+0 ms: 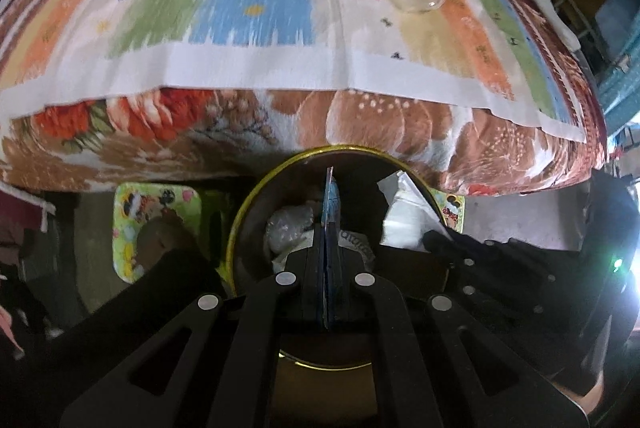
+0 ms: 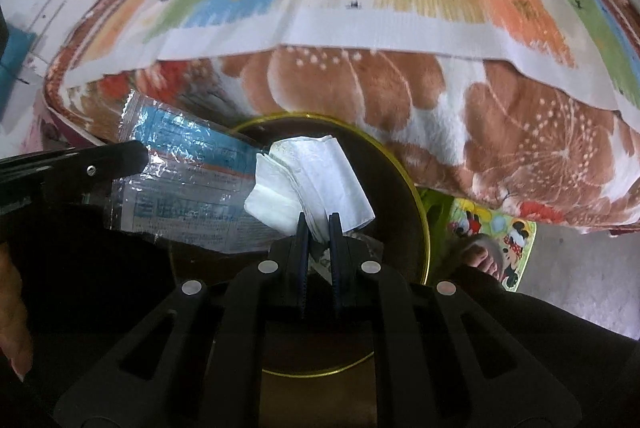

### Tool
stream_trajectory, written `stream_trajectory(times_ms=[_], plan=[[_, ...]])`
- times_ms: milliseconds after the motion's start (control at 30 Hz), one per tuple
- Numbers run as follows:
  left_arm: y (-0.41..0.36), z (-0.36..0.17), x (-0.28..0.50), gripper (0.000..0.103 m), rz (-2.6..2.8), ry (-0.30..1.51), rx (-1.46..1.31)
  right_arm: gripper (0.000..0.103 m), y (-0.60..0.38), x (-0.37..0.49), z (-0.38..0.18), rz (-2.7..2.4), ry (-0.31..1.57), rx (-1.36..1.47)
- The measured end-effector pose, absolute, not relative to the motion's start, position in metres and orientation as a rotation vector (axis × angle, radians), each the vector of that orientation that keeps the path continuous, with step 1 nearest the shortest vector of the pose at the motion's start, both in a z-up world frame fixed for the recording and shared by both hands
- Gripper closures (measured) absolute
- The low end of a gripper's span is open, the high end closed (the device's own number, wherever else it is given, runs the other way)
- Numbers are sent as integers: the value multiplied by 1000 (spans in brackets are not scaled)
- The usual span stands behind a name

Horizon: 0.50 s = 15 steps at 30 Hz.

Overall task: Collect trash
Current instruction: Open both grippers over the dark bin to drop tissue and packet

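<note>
Trash bin (image 1: 240,212) below: L gripper (image 1: 330,220) fingers pinch plastic wrapper (image 2: 188,172), prob.; R gripper (image 2: 318,224) fingers pinch tissue (image 2: 316,176).

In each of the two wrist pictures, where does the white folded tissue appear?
Left wrist view: white tissue right of centre, over the bin, held by the right gripper.
Right wrist view: centre, tissue clamped between this gripper's fingers.
Shared landmark: gold-rimmed bin.

Dim, motion-blurred, fisheye-warped edges
</note>
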<state>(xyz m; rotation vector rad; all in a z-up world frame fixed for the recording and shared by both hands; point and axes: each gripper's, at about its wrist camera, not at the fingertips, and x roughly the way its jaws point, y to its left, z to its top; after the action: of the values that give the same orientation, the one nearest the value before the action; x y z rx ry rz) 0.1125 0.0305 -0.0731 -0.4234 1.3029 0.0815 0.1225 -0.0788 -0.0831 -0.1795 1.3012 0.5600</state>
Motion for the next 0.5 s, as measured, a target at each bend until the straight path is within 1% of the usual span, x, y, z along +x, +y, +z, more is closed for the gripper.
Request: stream_trajectory(times_ms=[233,267,300,333,367,467,500], plan=[[35,-96,124,103,85,1348,-555,93,-75,138,-112,497,1380,-158],[36,-99,124,100,90,1355,-564,92,-75,139,-115,490,1388,-154],[38,-104,125,96,111,1367,-573,89,-76,142,-119,477,1399,-147],[40,-105,126,84,128,1372,-575,84,-77,145,-123,466,1408,-137],[43,-107,125,79,152,1372,-574,84,-78,147,-126,454,1418,-124],[49,-106,124,79,185,1359,-575,84,-77,151,-133,443,1431,-123],[50,-105,124,78,188,1353,-573,82,-77,151,-134,442,1434,-121]])
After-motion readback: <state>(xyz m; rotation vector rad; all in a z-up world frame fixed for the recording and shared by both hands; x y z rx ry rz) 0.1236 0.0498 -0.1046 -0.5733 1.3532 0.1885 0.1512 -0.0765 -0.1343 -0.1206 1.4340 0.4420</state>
